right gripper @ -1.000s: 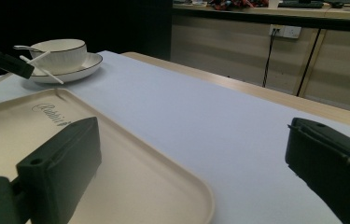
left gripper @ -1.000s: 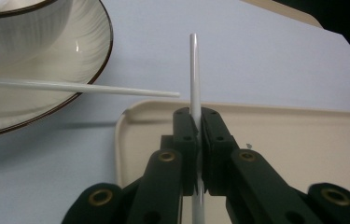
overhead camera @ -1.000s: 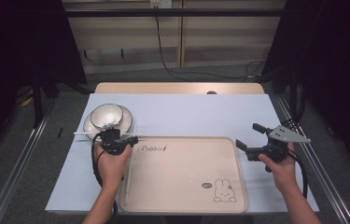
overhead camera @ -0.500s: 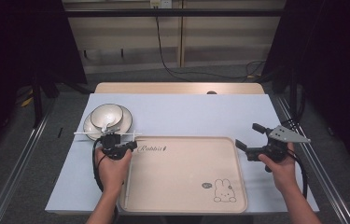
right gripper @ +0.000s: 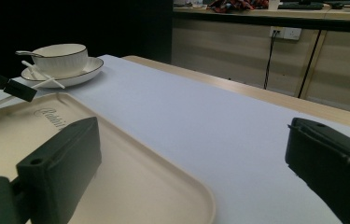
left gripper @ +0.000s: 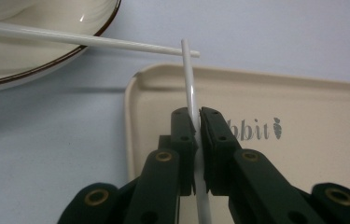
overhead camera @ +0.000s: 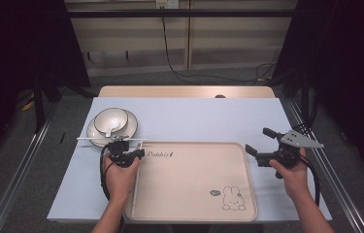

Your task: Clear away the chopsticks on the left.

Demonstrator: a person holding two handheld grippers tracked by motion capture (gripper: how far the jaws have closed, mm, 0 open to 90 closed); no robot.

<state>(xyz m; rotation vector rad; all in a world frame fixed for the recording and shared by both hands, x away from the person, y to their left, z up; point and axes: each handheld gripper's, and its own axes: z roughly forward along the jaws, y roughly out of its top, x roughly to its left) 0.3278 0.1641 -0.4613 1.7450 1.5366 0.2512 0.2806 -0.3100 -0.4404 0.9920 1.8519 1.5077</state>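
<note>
Item: white chopstick (left gripper: 190,84), being pinched between the closed jaws of the left gripper (overhead camera: 127,154) at the tray's (overhead camera: 189,204) far-left corner, long axis pointing away toward the plate (overhead camera: 94,133). Right gripper (overhead camera: 259,145) idling wide, empty.

Tray (overhead camera: 189,194) as landmark: its bed lies bare save the printed rabbit. Beyond its far rim, open blue table. Off its far-left corner stand plate (overhead camera: 94,131) and bowl (overhead camera: 111,120), a chopstick (overhead camera: 92,139) lying crosswise before them.
</note>
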